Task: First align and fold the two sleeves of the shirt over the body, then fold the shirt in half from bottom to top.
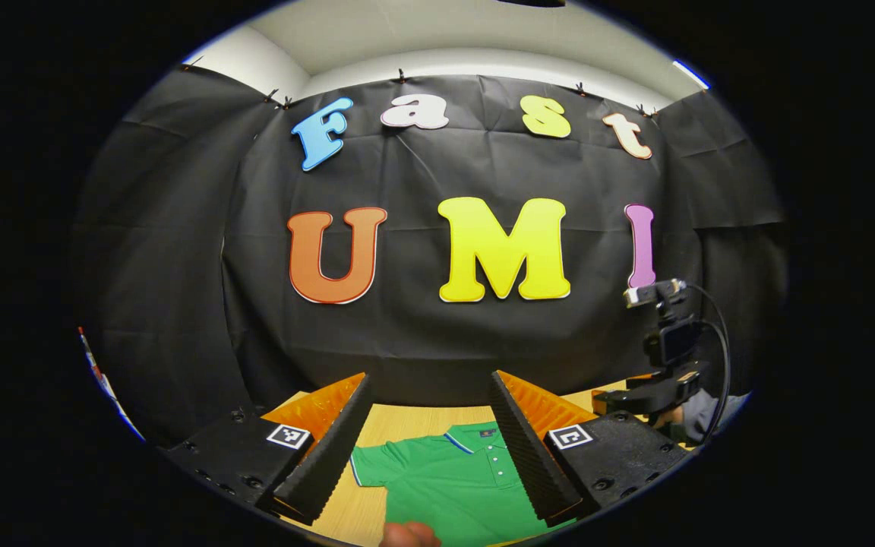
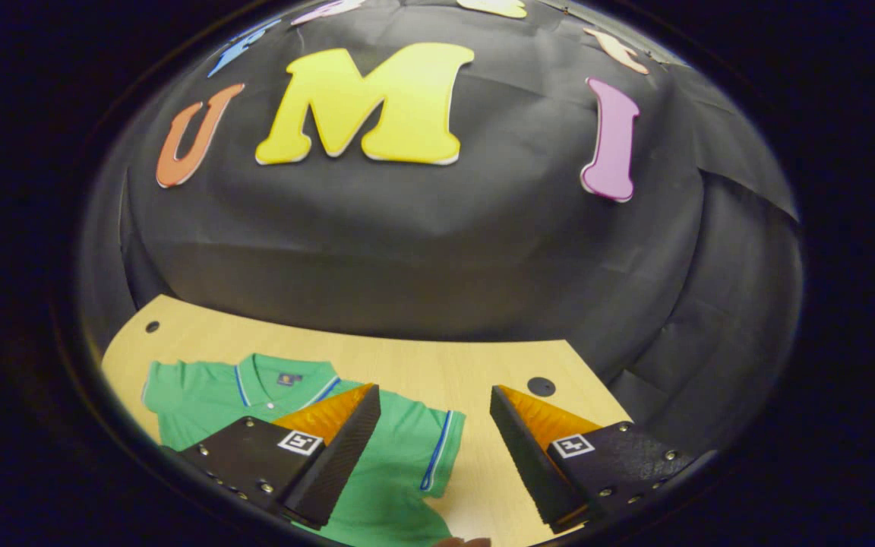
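Worktop (image 2: 422, 365) carries the green shirt (image 2: 377, 463) lying flat, collar toward the booth wall, both short sleeves spread out to the sides: no fold made yet, so sleeve folds and the bottom-to-top fold all remain. Left hand-held gripper (image 1: 431, 437) and right hand-held gripper (image 2: 435, 448) hover above it, fingers apart, holding nothing.

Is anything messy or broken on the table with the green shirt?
Nothing stands out. The green polo shirt with blue trim lies flat on the light wooden table, collar toward the black cloth wall, both short sleeves spread out and unfolded. The left gripper and right gripper are open above it.
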